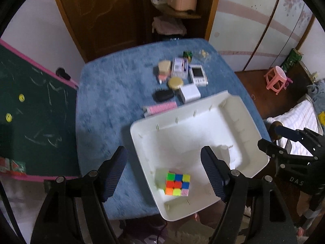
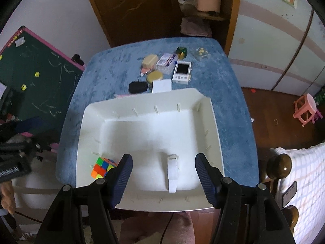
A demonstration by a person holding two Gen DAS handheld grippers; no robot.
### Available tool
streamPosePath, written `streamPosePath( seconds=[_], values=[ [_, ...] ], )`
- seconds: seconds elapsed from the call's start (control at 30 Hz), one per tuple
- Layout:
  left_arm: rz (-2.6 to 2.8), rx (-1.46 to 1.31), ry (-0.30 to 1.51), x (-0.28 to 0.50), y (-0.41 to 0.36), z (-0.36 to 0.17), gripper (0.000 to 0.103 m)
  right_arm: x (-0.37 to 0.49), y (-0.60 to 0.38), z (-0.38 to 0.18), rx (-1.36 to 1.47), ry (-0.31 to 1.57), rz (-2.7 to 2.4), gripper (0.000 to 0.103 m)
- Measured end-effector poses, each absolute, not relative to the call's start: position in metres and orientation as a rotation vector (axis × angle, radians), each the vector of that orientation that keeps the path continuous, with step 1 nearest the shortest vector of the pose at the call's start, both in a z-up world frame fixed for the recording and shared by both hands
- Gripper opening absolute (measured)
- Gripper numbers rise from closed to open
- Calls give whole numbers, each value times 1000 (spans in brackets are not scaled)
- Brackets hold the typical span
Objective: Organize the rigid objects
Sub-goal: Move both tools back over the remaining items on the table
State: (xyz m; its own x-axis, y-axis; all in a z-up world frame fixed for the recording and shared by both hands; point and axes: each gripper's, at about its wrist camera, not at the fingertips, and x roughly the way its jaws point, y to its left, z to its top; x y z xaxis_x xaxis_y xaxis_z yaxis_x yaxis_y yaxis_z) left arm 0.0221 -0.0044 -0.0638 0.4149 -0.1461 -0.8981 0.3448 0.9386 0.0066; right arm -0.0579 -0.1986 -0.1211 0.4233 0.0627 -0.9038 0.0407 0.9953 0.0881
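Sorting is progressing: the puzzle cube (image 1: 178, 184) and white clip (image 2: 172, 171) are lying in the white tray (image 2: 214, 126) (presumably their collection bin), while left gripper (image 1: 163, 174) and right gripper (image 2: 163, 178) are hovering above, both spread and carrying nothing.

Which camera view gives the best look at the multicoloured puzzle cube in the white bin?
The left wrist view. There the multicoloured puzzle cube lies unobstructed in the white plastic bin, its top face of nine coloured squares fully visible. In the right wrist view the cube sits near the bin's left wall, partly hidden behind the right gripper's finger.
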Motion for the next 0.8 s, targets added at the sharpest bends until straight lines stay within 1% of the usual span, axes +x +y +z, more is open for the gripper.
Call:
streamPosePath(
  seconds=[0.23,0.43,0.6,0.8],
  values=[
    [-312,234,1019,54,-14,-25,78,-41,-207,-82,80,1085,-14,65],
    [-284,256,988,94,-28,-8,78,-3,-222,-52,29,1057,-52,65],
    [-257,274,1021,135,-42,-13,78,48,-242,-41,21,1070,-49,65],
    [-245,273,1085,197,-60,-36,78,117,-260,-57,33,1121,-20,65]
  ],
)
